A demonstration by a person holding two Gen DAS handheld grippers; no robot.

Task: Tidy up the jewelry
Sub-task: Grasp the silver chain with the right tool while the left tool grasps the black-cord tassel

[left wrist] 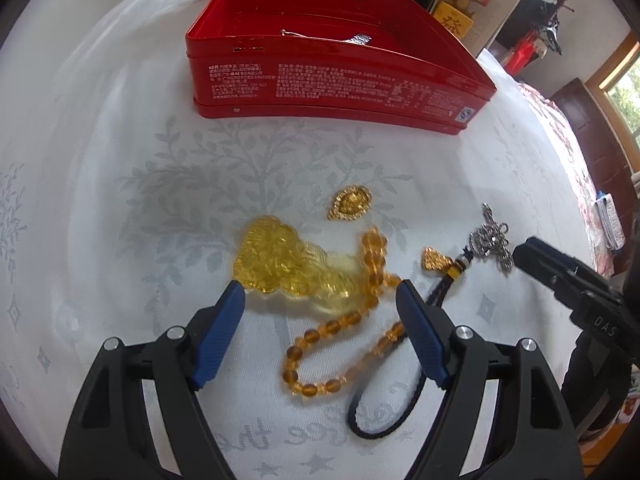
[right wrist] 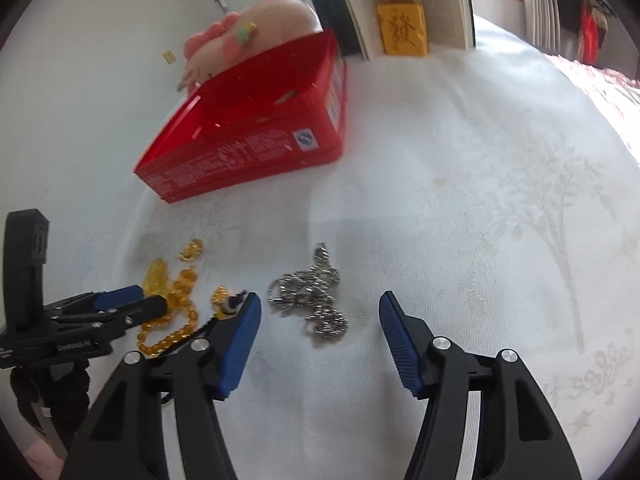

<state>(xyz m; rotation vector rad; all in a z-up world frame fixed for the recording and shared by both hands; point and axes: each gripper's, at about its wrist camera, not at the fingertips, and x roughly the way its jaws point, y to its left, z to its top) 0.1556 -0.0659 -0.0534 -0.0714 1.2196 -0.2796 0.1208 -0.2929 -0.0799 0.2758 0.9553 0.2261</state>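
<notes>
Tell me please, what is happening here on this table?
A person is sorting jewelry into a red tin. The left hand-held gripper is open around an amber bead bracelet with its yellow pendant. The right hand-held gripper is open over a silver chain. Nothing is gripped yet.

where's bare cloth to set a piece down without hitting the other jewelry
Free: the cloth left of the amber pendant, and the wide stretch right of the silver chain, past the right gripper. Crowded: between the red tin and the left gripper, where amber beads and gold charms cluster.
</notes>
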